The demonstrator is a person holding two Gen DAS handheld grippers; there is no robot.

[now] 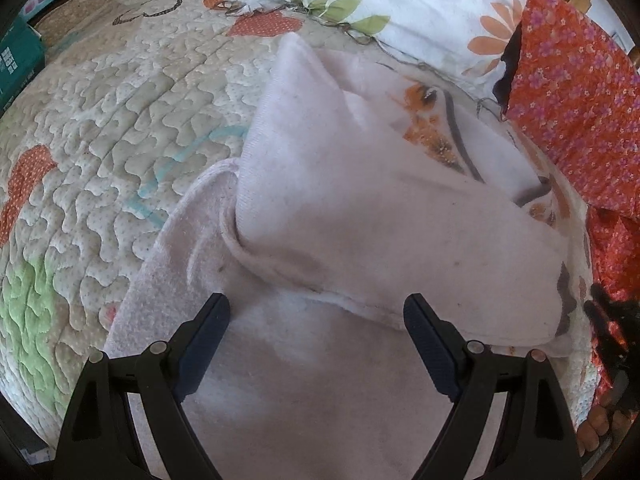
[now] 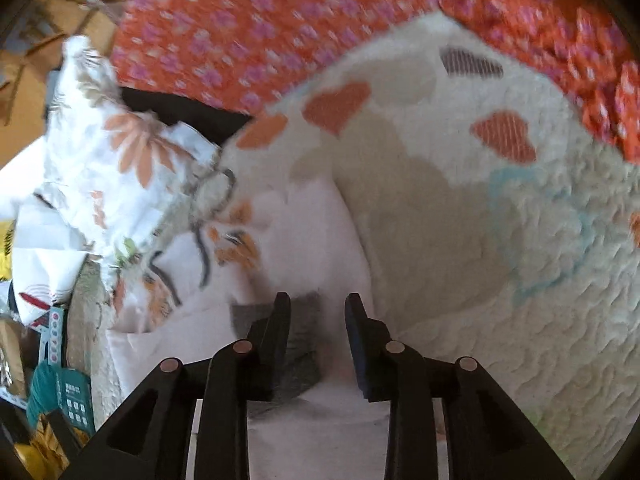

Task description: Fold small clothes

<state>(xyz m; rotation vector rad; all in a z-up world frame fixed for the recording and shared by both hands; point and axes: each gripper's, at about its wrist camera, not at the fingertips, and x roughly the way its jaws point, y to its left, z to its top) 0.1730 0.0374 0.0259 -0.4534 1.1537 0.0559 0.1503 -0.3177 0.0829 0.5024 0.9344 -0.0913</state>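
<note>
While we look down on the quilted cream bedspread with orange patches (image 1: 120, 128), we see the small pale pink fleece garment (image 1: 320, 220) lying on it, near the bed's far edge by the floral white pillow (image 1: 420, 4). One flap is already folded over, so we judge the fold as begun and not finished. Our left gripper (image 1: 316, 320) stands wide apart above the cloth. Our right gripper (image 2: 318, 316) is partly apart, with nothing clamped, over the garment's grey label (image 2: 304, 312).

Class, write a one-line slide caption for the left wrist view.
Open left hand-held gripper above a partly folded pale pink garment on a quilt.
</note>
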